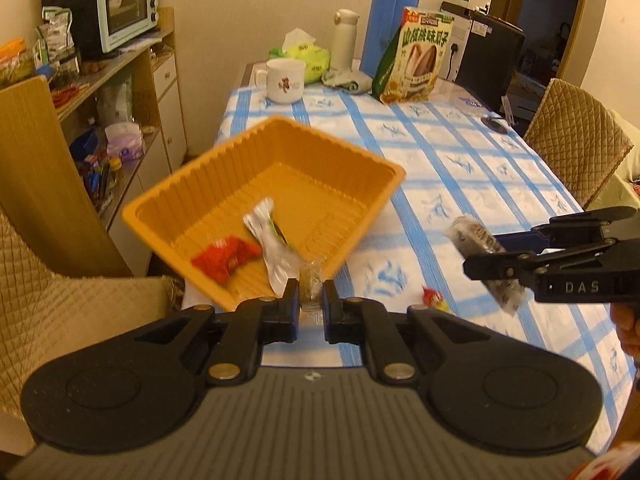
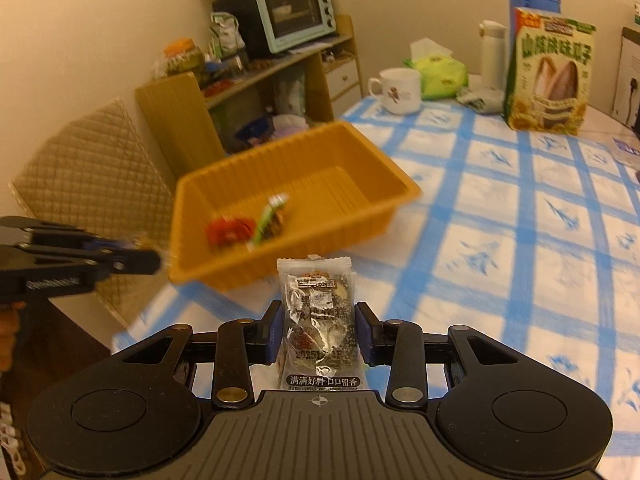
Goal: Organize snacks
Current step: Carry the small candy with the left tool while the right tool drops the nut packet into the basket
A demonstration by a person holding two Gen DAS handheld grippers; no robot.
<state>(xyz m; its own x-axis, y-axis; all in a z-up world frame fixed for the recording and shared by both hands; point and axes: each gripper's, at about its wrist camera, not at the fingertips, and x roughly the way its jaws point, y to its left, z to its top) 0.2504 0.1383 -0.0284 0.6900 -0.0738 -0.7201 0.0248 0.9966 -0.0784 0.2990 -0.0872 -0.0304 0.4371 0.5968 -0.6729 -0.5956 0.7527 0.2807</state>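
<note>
Orange ribbed plastic tray (image 1: 280, 148) is sitting tilted while left gripper (image 1: 311, 300) is clamping a small brownish wrapped snack (image 1: 311, 280) and right gripper (image 2: 318, 328) is clamping a clear-wrapped dark seed cake (image 2: 318, 312).

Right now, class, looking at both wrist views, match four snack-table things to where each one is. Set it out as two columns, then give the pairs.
Things:
1. red snack packet
2. dark sesame cake packet
3. white mug
4. sunflower seed bag

Places:
A. between the right tongs
B. inside the orange tray
C. upright beside the blue thermos
D. at the tablecloth's far left edge

Pairs: 1-B, 2-A, 3-D, 4-C
</note>
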